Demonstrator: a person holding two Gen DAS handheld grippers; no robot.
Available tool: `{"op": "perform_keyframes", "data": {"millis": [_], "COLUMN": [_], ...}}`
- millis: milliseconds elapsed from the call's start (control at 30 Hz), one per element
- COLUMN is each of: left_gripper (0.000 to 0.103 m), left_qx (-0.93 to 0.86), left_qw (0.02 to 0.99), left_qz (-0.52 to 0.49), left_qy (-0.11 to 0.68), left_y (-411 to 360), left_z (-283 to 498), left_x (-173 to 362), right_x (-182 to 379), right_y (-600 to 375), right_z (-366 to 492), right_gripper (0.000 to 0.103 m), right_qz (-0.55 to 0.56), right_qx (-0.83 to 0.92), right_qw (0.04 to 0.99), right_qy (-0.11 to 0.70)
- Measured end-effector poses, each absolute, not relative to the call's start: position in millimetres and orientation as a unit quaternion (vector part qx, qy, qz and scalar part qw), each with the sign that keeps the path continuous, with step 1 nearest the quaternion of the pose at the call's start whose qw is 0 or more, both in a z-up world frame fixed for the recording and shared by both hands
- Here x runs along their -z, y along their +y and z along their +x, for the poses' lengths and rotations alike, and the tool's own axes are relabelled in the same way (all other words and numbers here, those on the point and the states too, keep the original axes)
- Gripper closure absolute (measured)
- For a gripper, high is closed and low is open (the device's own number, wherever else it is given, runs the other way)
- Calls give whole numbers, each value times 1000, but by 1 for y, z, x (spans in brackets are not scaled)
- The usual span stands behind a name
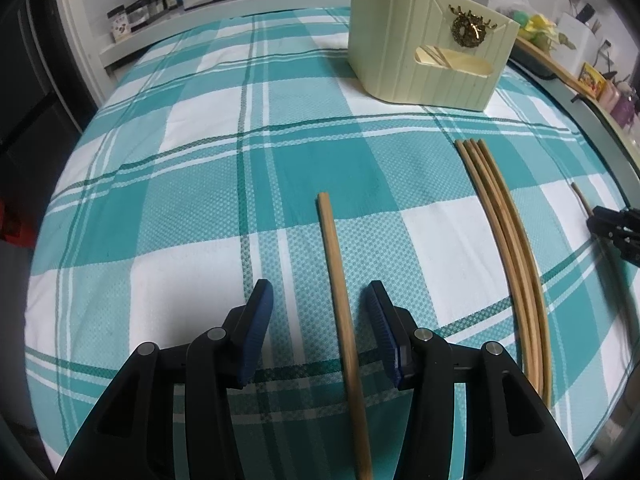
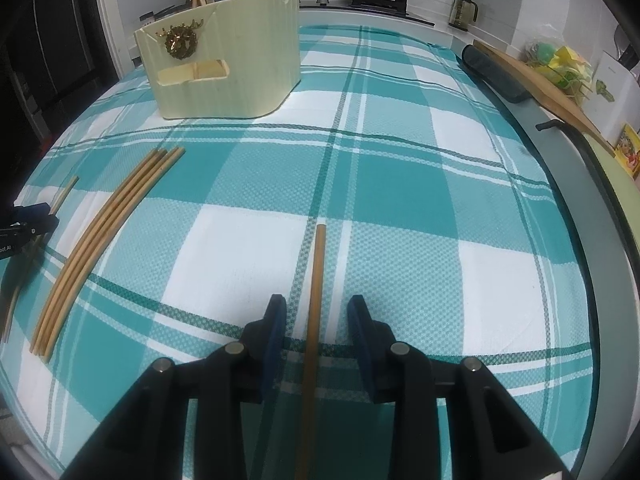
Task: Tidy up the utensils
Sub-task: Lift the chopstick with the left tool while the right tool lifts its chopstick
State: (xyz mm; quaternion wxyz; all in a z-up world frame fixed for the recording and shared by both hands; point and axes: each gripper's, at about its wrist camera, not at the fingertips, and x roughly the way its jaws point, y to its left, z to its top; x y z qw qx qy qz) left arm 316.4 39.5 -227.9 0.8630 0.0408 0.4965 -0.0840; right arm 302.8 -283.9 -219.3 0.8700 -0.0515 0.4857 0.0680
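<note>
Jaws apart on both grippers, each astride a chopstick [image 1: 340, 292] pointing away lengthwise

A single wooden chopstick [image 1: 340, 292] is seen lying flat between the open jaws of the left tool [image 1: 318, 320], untouched. Another [image 2: 314, 320] is likewise laid between the right tool's [image 2: 316, 332] jaws. Four chopsticks [image 1: 508, 240] are bundled side by side between both tools. A cream ribbed holder [image 1: 424, 40] is stood upright beyond.
</note>
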Motion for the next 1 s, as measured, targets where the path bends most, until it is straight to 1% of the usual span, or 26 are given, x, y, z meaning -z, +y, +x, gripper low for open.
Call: {"op": "perform_keyframes", "data": {"millis": [300, 533, 600, 667, 700, 733, 767, 800, 833, 867, 900, 933, 1000], "left_gripper": [53, 56, 62, 77, 81, 89, 93, 93, 94, 95, 96, 98, 98], "left_qx": [94, 112, 115, 122, 124, 127, 129, 131, 133, 134, 135, 134, 129], "left_qw": [858, 847, 844, 841, 839, 836, 834, 832, 831, 830, 831, 832, 836], "left_qz": [49, 63, 65, 63, 61, 59, 56, 53, 49, 44, 43, 44, 45], "left_qy": [503, 516, 520, 524, 527, 531, 534, 536, 538, 539, 538, 537, 532], "left_y": [40, 40, 39, 38, 37, 36, 35, 35, 34, 32, 31, 29, 25], "left_z": [321, 331, 337, 344, 348, 353, 358, 363, 368, 373, 377, 380, 383], "left_x": [227, 226, 226, 226, 225, 225, 225, 225, 225, 225, 225, 225, 224], "right_x": [219, 218, 217, 217, 216, 216, 216, 216, 215, 215, 215, 216, 216], "right_y": [-283, -281, -280, -277, -275, -273, -271, -269, -267, -265, -263, -261, -259], "right_z": [308, 316, 320, 326, 329, 334, 337, 342, 346, 350, 354, 358, 366], "right_gripper": [70, 70, 70, 72, 76, 79, 80, 84, 90, 92, 96, 97, 97], "right_qz": [-58, -71, -78, -84, -87, -91, -93, -95, -99, -101, -101, -100, -94], "right_qx": [-75, -90, -92, -93, -94, -95, -96, -96, -95, -95, -96, -96, -95], "right_qw": [861, 845, 842, 838, 837, 836, 836, 835, 835, 835, 835, 835, 837], "right_qy": [499, 522, 527, 531, 531, 532, 533, 533, 533, 533, 533, 532, 530]}}
